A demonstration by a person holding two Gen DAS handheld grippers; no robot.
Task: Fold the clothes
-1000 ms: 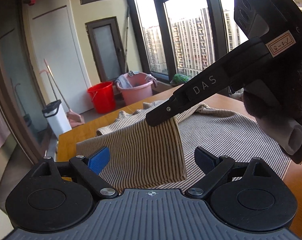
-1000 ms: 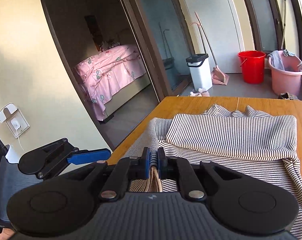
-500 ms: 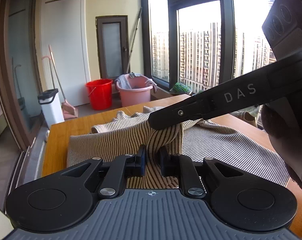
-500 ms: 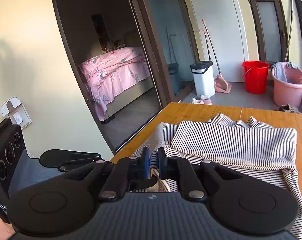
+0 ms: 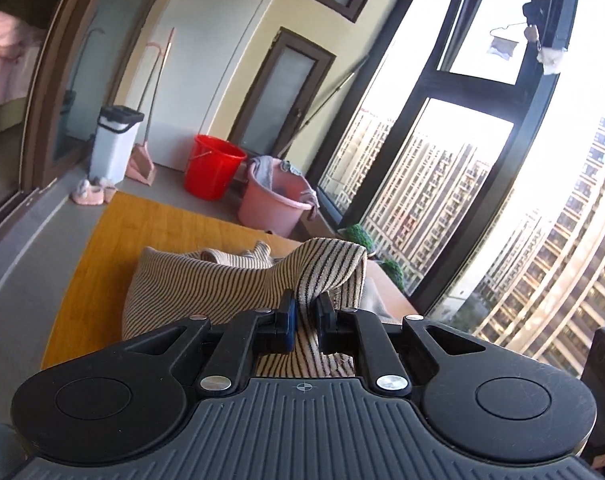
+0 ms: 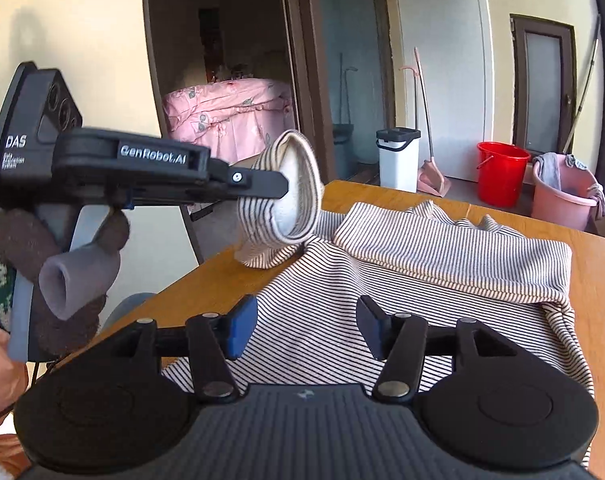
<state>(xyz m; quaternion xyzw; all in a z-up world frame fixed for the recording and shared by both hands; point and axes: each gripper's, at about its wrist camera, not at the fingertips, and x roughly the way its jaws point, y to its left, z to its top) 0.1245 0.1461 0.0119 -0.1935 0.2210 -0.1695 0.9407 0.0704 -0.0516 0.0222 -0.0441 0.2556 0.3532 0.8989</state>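
A striped knit garment (image 6: 442, 256) lies partly folded on the wooden table (image 6: 598, 264). My left gripper (image 5: 305, 312) is shut on the garment's sleeve cuff (image 5: 330, 264) and holds it lifted off the table. In the right wrist view that same left gripper (image 6: 280, 188) comes in from the left, with the open cuff (image 6: 292, 196) hanging round its tip above the table's left edge. My right gripper (image 6: 302, 328) stands open low over the near part of the garment, with nothing between its blue-padded fingers (image 6: 240, 326).
Beyond the table stand a red bucket (image 6: 500, 176), a pink tub (image 6: 564, 196) with cloth in it, a white bin (image 6: 396, 164) and a dustpan with broom (image 6: 434, 178). A tall window (image 5: 462, 184) runs along the right; a doorway to a bedroom is on the left.
My right gripper let go of the sleeve and opened. My left gripper shut on the cuff and has lifted it up and to the left, off the table.
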